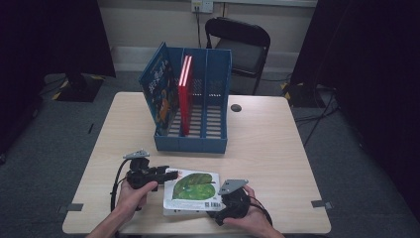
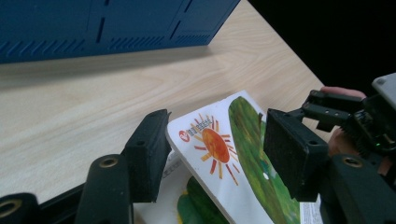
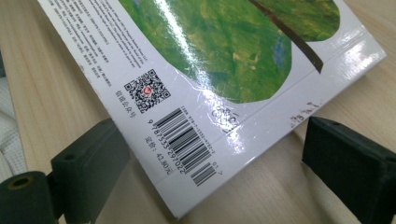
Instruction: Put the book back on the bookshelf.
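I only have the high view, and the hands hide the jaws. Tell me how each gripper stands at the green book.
Observer: In the left gripper view, the left gripper is open. The book's corner with the orange sun lies between its jaws, not pressed.
Operator: Now report the right one.
Observer: The right gripper is open too, straddling the corner that bears the barcode. Bare table shows between the book and one jaw.
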`<state>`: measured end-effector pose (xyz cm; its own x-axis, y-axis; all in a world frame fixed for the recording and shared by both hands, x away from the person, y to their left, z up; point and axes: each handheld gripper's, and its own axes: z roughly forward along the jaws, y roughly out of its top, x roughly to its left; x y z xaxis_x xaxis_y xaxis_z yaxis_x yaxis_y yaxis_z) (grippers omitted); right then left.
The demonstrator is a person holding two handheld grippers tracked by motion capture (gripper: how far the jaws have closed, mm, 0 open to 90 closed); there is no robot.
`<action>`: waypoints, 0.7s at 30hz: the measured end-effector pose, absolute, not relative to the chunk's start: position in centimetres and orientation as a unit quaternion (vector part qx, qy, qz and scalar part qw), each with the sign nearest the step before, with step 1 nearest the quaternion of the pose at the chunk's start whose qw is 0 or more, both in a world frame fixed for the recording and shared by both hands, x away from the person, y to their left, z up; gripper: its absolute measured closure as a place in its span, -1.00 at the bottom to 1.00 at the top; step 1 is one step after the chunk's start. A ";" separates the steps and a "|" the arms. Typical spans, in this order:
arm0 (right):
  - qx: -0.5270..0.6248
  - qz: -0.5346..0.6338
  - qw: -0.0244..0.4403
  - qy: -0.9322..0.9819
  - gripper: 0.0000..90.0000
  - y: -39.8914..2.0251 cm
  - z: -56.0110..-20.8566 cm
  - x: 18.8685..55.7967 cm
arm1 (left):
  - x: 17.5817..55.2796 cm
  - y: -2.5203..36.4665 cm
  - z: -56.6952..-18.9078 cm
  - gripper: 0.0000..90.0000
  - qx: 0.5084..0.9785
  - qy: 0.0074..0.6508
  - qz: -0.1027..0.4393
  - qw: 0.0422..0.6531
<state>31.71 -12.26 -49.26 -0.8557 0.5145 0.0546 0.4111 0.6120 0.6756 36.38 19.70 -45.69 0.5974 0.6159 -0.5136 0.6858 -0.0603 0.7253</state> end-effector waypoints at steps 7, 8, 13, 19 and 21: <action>0.261 0.358 0.070 0.894 -0.84 -12.3 -49.2 31.8 | 36.2 19.8 -45.2 -0.09 0.729 0.440 -0.034 0.523; 0.262 0.357 0.069 0.894 -0.84 -12.4 -49.2 31.9 | 36.0 19.9 -45.1 -0.09 0.726 0.439 -0.039 0.528; 0.269 0.356 0.071 0.892 -0.84 -12.6 -49.1 31.9 | 36.0 20.0 -44.9 -0.09 0.725 0.436 -0.042 0.532; 0.271 0.355 0.074 0.892 -0.83 -12.6 -49.0 31.8 | 36.0 19.6 -44.7 -0.12 0.724 0.432 -0.041 0.536; 0.271 0.355 0.071 0.892 -0.81 -12.6 -49.0 31.8 | 35.9 19.6 -44.7 -0.13 0.723 0.432 -0.042 0.538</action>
<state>31.77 -12.60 -48.96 -0.8427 0.5343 0.0667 0.4337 0.6001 0.6721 35.94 19.61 -44.66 0.6236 0.5782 -0.5261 0.6697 -0.0480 0.7411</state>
